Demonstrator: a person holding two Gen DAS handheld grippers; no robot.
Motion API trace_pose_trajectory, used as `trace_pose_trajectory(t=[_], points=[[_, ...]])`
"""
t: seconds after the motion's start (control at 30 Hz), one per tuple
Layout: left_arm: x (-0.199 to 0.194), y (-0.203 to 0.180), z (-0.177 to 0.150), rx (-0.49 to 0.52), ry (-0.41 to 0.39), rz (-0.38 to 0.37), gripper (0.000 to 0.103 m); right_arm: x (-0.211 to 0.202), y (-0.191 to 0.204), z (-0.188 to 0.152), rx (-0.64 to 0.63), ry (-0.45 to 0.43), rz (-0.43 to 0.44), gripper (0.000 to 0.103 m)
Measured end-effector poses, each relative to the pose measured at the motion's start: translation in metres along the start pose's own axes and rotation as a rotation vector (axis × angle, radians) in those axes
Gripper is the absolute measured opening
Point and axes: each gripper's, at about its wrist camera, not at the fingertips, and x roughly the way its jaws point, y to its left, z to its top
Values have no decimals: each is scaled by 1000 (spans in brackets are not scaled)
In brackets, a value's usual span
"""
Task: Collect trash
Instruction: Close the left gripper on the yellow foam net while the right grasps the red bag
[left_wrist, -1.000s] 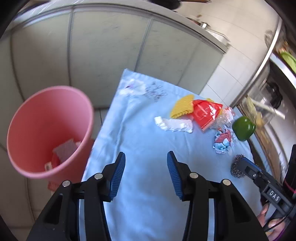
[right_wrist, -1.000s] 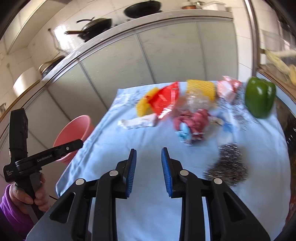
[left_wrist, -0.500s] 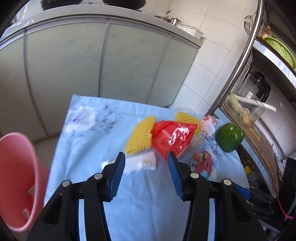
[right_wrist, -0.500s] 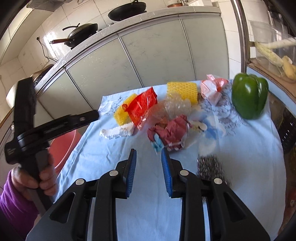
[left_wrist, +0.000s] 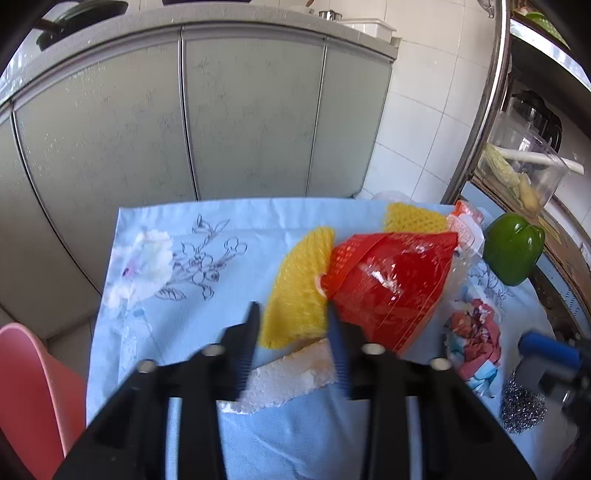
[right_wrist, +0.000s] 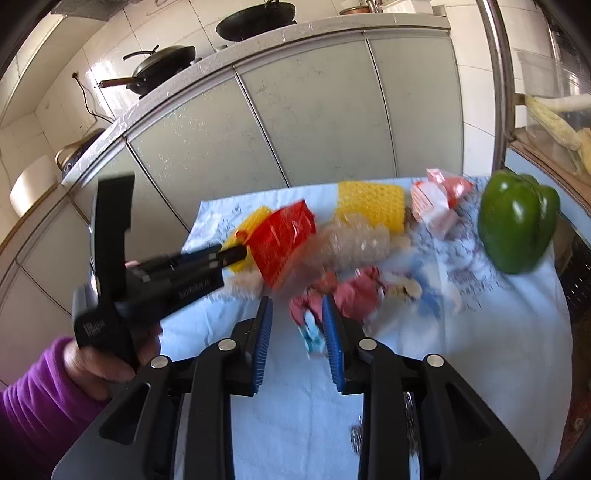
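Note:
Trash lies on a light blue cloth (left_wrist: 177, 332). My left gripper (left_wrist: 293, 332) hangs over a yellow foam net (left_wrist: 295, 295) and a white foam piece (left_wrist: 280, 384). Its jaws are closing, both pieces lie between them, and the pads stand a little apart from them. A red net bag (left_wrist: 388, 288) lies just right of it. My right gripper (right_wrist: 297, 321) is open above a crumpled red and blue wrapper (right_wrist: 354, 291), whose near end shows between its tips. The left gripper (right_wrist: 236, 253) reaches in from the left, held by a hand in a purple sleeve.
A pink bin (left_wrist: 33, 387) stands on the floor left of the table. A green pepper (right_wrist: 517, 225), a second yellow net (right_wrist: 369, 203), an orange-white packet (right_wrist: 436, 199), clear plastic (right_wrist: 351, 243) and a steel scourer (left_wrist: 522, 406) also lie on the cloth. Grey cabinets stand behind.
My left gripper swung right from the pink bin to the trash and came down over the white foam and yellow net, its jaws narrowing. My right gripper edged forward toward the crumpled wrapper.

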Motion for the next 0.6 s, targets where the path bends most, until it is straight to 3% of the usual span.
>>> trace_pose_trajectory(t=[0.03, 0.07, 0.23, 0.6], points=[[1, 2, -1, -7, 5, -6, 10, 2, 0, 3, 1, -1, 4, 33], [2, 6, -2, -25, 8, -16, 10, 4, 0, 7, 3, -6, 12, 37], [-8, 17, -8, -75, -5, -53, 9, 21, 6, 29, -16, -12, 29, 40], [-46, 26, -24, -128, -52, -111, 9, 66, 19, 53, -84, 0, -51, 40]])
